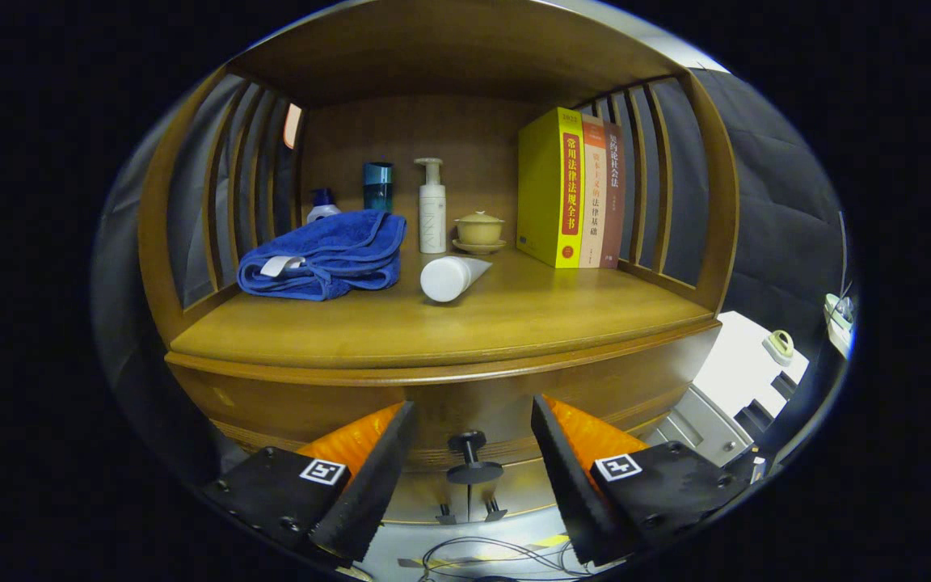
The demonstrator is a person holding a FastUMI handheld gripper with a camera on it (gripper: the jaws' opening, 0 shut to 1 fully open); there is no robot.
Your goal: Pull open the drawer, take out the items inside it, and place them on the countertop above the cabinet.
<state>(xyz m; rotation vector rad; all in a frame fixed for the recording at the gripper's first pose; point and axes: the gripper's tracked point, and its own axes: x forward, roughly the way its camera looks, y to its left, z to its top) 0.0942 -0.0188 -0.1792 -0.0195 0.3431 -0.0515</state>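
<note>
Tool (472, 469) agape; countertop (514, 315) w/ towel (328, 255)

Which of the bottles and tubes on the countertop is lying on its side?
The white tube, lying just ahead of the upright white pump bottle; the others stand upright. The open gripper flanks the drawer knob.

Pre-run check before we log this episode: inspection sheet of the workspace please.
Surface: wooden countertop, bare at the front.
Job's things: drawer front shut; drawer knob between the fingers, untouched.
Clutter: blue towel, lying white tube, pump bottle, lidded cup, three books, teal bottle at the back.
Gripper: gripper open, fingers either side of the knob.
Cables: loose wires on the floor below.
Surroundings: slatted shelf sides.
</note>
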